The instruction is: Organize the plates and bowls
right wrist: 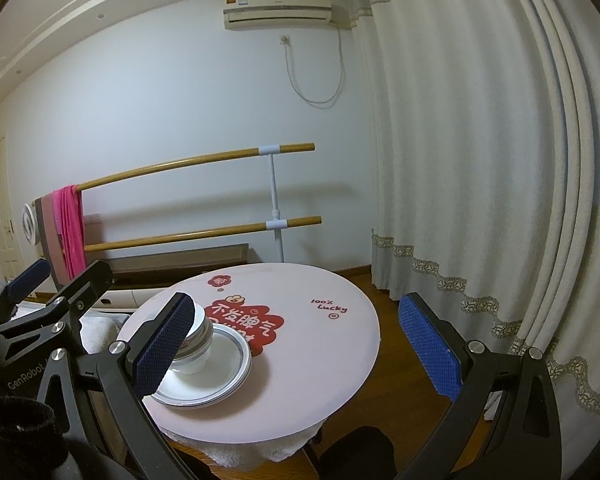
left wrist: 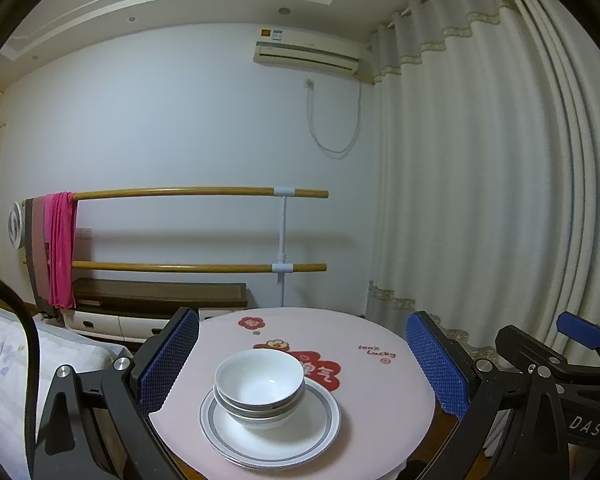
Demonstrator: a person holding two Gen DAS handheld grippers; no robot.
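Observation:
Two white bowls (left wrist: pixel 259 386) with grey rim bands sit nested on a stack of white plates (left wrist: pixel 320 432) with grey rings, near the front of the round pink table (left wrist: pixel 400 392). My left gripper (left wrist: pixel 302 368) is open, its blue pads wide on either side above the stack, holding nothing. From the right wrist view the bowls (right wrist: pixel 198 340) and plates (right wrist: pixel 220 368) lie at the left, partly hidden behind the left finger. My right gripper (right wrist: pixel 296 348) is open and empty over the table's right part (right wrist: pixel 332 360). The right gripper (left wrist: pixel 572 364) also shows at the far right of the left view.
The table carries red flower stickers (left wrist: pixel 320 368) and "100% Lucky" lettering (left wrist: pixel 377 353). Behind stand a wooden double bar rack (left wrist: pixel 204 192) with a pink cloth (left wrist: pixel 62 248), a low bench (left wrist: pixel 160 294) and white curtains (left wrist: pixel 480 200) to the right. Wooden floor (right wrist: pixel 392 300) lies beyond the table.

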